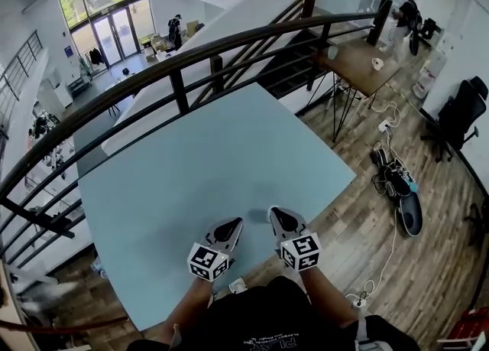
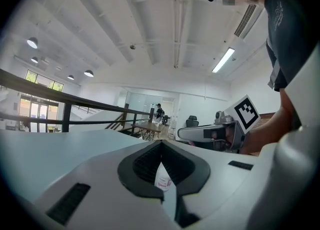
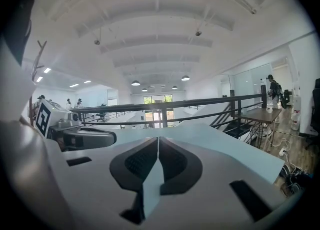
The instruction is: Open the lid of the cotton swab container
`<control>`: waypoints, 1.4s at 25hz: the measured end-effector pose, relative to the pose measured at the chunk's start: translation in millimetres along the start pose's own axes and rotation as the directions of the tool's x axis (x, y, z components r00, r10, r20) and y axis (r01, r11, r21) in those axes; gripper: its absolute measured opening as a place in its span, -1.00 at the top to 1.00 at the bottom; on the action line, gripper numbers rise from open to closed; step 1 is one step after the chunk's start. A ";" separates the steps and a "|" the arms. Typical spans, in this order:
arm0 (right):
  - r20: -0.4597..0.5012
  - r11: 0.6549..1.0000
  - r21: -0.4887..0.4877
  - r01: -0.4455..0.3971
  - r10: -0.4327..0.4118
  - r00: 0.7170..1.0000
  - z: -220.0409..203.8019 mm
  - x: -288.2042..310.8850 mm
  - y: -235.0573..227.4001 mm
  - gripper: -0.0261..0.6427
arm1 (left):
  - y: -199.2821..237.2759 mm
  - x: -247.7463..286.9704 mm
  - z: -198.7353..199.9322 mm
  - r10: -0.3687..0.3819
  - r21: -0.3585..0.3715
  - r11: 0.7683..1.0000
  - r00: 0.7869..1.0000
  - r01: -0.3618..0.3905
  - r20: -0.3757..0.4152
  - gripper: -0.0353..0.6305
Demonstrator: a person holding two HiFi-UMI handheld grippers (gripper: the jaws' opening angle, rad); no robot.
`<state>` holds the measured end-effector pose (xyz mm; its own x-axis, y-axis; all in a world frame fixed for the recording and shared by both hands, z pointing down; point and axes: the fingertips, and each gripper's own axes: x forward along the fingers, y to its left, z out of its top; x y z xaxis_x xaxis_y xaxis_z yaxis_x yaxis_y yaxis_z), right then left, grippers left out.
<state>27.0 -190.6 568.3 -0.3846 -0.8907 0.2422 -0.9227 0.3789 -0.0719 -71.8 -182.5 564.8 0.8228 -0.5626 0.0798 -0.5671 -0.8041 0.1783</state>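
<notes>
Closed and empty, both jaw pairs: I have the left gripper (image 1: 229, 226) and right gripper (image 1: 281, 216) low over the pale blue table (image 1: 229, 151), with the small whitish, red-printed cotton swab container (image 2: 163, 180) standing between their tips.

Held low over a table (image 1: 221, 143).
Had left gripper (image 1: 228, 229) just beside right gripper (image 1: 281, 219), jaws together, near the front edge.
</notes>
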 end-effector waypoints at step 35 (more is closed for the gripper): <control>-0.069 0.988 -0.021 -0.154 0.153 0.986 -43.0 -10.5 -54.3 0.86 | -20.5 37.2 -30.8 0.201 -0.015 0.979 0.979 -0.202 -0.042 0.86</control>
<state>82.4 -191.1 611.2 -0.5181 -0.8030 0.2944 -0.8514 0.5170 -0.0881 -28.4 -181.0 594.3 0.6927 -0.7045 0.1547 -0.7210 -0.6709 0.1733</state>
